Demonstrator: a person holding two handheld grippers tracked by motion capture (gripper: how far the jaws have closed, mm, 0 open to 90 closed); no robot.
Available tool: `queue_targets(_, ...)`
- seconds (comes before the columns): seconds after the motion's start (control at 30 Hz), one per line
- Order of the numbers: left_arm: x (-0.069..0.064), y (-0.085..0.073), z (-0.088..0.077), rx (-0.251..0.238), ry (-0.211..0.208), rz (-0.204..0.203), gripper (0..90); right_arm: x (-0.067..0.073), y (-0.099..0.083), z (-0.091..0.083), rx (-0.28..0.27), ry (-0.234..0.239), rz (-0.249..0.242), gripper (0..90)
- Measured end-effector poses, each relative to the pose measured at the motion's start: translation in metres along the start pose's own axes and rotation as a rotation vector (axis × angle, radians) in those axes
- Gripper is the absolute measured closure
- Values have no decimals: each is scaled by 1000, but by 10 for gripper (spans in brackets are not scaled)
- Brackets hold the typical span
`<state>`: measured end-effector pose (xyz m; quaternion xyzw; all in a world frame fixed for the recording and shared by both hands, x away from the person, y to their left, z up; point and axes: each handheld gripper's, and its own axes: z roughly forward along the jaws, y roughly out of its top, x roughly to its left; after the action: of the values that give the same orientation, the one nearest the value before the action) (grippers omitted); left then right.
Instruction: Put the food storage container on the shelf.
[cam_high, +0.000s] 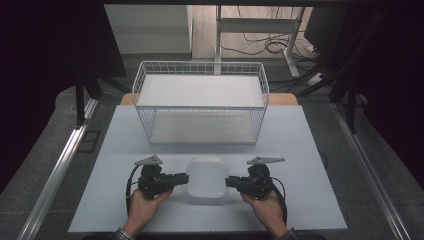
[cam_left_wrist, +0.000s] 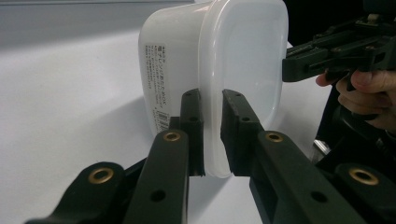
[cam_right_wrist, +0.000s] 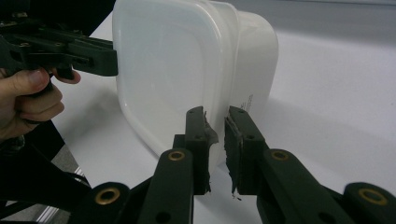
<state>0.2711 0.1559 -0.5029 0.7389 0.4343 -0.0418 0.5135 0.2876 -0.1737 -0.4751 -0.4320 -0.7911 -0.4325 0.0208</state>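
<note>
Left tool (cam_left_wrist: 212, 135), right tool (cam_right_wrist: 215, 149) pinch container (cam_high: 206, 177) rim — upright, lid up.

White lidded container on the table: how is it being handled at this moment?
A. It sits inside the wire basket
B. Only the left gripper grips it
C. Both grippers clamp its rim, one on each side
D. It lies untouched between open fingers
C: the left gripper and the right gripper each pinch the rim of the container, which sits before the wire basket.
</note>
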Motion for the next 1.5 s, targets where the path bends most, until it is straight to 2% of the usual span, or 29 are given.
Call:
queue_targets(0.1, -2, 1, 0, 5, 22, 10, 799, 1, 0, 1, -9, -9, -17, 792)
queue_targets(0.4, -10, 10, -4, 11, 51, 44, 800, 3, 8, -7, -65, -5, -79, 794)
queue_targets(0.63, -13, 21, -7, -9, 63, 50, 800, 5, 20, -12, -96, -4, -103, 796)
queue_targets(0.97, -15, 47, -17, -43, 82, 81, 800, 7, 45, -18, -129, -8, -125, 796)
queue_targets(1.5, -20, 100, -43, -107, 112, 122, 801, 17, 100, -29, -198, -4, -170, 795)
